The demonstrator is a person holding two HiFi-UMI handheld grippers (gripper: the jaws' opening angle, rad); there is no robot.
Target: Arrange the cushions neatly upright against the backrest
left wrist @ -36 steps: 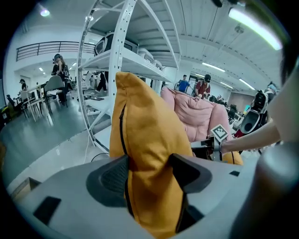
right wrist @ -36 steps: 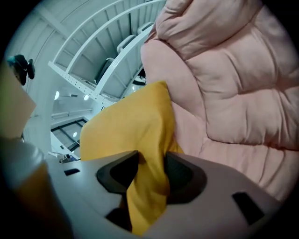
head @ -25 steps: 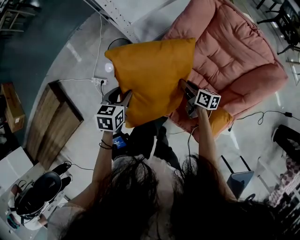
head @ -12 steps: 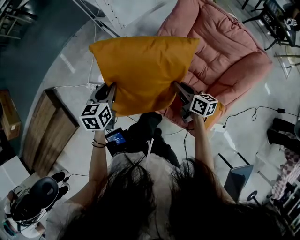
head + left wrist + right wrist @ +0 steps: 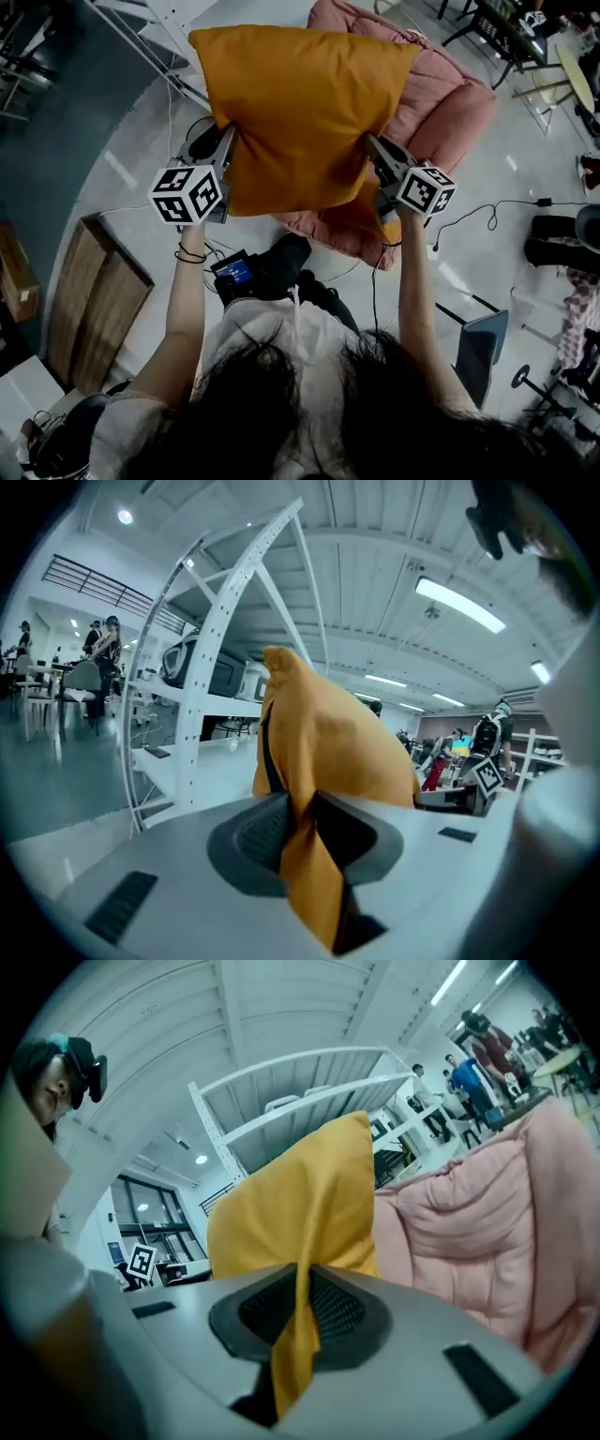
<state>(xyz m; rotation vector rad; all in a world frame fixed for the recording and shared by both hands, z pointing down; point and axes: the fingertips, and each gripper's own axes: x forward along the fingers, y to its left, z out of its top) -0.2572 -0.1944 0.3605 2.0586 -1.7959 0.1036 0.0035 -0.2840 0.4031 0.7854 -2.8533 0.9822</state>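
Over the one pink armchair (image 5: 459, 103) I held one big orange cushion (image 5: 300, 112) aloft, a second cushion (image 5: 367, 208) lying on the seat, my left gripper (image 5: 225, 155), jaws just closing, and right gripper (image 5: 377, 159) each clamped on its side edges.

We hold the cushion (image 5: 300, 112) up in front of us. The left gripper (image 5: 223, 155), its jaws just closing on the cloth, pinches the left edge. The right gripper (image 5: 380, 164) pinches the right edge. The armchair (image 5: 450, 103) sits behind and below the cushion. Another cushion (image 5: 367, 199) lies on its seat. A wooden board (image 5: 103, 300) lies on the floor to our left.
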